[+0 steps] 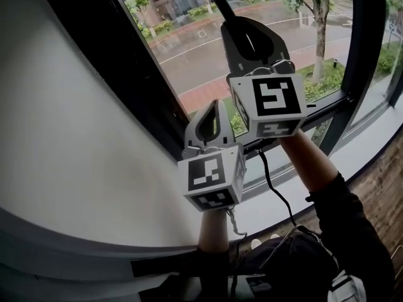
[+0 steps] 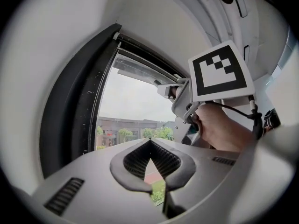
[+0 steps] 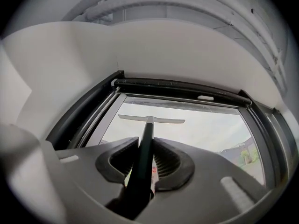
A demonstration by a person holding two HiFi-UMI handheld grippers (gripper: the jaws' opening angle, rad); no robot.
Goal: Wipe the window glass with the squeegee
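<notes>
The squeegee's pale blade [image 3: 151, 119] lies flat against the window glass [image 3: 196, 129] near the top of the pane, left of centre. Its dark handle [image 3: 142, 162] runs back between the jaws of my right gripper [image 3: 145, 146], which is shut on it. In the head view the right gripper [image 1: 242, 27] is raised against the glass [image 1: 201, 43], and the handle [image 1: 221, 6] leaves the top of the picture, so the blade is hidden there. My left gripper [image 1: 214, 109] hangs lower and to the left, shut and holding nothing, with its jaws [image 2: 149, 143] meeting at the tips.
A thick black window frame [image 1: 132, 74] borders the glass on the left, beside a curved white wall [image 1: 63, 137]. A dark mullion [image 1: 362, 49] stands at the right above a white sill [image 1: 359, 159]. A cable [image 1: 274, 187] trails from the right gripper.
</notes>
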